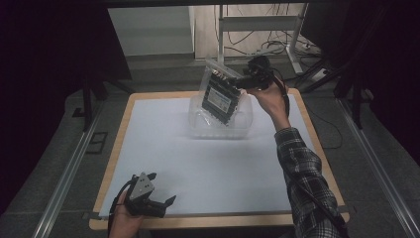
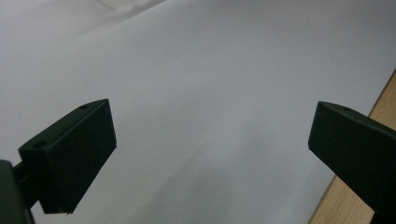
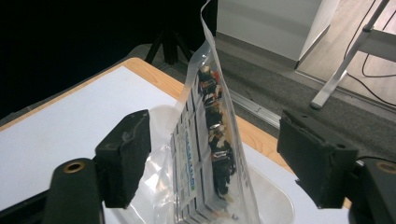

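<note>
A clear plastic bag (image 1: 220, 94) of dark flat packs with printed labels stands tilted in a clear plastic tub (image 1: 218, 130) at the far middle of the table. My right gripper (image 1: 241, 81) hovers at the bag's upper right side. In the right gripper view the bag (image 3: 205, 140) rises between the two jaws, which stand wide apart on either side of it, so this gripper (image 3: 217, 140) is open. The tub's rim (image 3: 275, 196) shows below. My left gripper (image 1: 166, 187) rests open at the near left corner, with only white sheet between its jaws (image 2: 212, 135).
A white sheet (image 1: 208, 163) covers the wooden tabletop (image 1: 218, 220), whose edge (image 2: 369, 186) shows beside the left gripper. Beyond the table are metal desk legs (image 1: 297, 39) and cables on the floor. Floor rails (image 1: 64, 183) run along both sides.
</note>
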{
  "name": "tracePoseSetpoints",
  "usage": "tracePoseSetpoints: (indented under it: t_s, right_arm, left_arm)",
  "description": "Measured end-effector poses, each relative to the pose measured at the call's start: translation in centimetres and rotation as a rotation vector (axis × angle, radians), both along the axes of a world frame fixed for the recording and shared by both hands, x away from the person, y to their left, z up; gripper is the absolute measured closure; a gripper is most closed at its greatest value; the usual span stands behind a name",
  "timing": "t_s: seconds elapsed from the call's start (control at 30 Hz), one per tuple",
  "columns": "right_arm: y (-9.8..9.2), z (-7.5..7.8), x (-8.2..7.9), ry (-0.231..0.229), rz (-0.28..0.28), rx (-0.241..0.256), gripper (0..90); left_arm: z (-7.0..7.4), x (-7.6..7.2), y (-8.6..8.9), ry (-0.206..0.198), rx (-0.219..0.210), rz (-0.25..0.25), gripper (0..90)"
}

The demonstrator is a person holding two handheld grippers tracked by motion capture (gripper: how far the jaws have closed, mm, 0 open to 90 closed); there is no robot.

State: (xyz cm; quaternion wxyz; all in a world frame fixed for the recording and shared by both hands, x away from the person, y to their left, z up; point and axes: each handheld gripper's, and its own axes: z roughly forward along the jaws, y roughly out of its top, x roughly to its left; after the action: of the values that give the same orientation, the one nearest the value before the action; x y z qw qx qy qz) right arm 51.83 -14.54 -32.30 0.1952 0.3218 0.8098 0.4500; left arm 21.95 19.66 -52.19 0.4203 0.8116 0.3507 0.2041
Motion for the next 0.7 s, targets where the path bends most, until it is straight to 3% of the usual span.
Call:
tracePoseSetpoints:
  t_s: [0.47, 0.7]
  right_arm:
    - [-1.9, 0.8, -2.2, 0.006, 0.041, 0.015, 17.3]
    - [-2.5, 0.6, -3.4, 0.011, 0.055, 0.028, 12.8]
  left_arm:
    - [0.1, 0.0, 0.0, 0.009, -0.019, -0.009, 0.8]
    - [0.3, -0.1, 0.4, -0.001, -0.072, -0.017, 1.0]
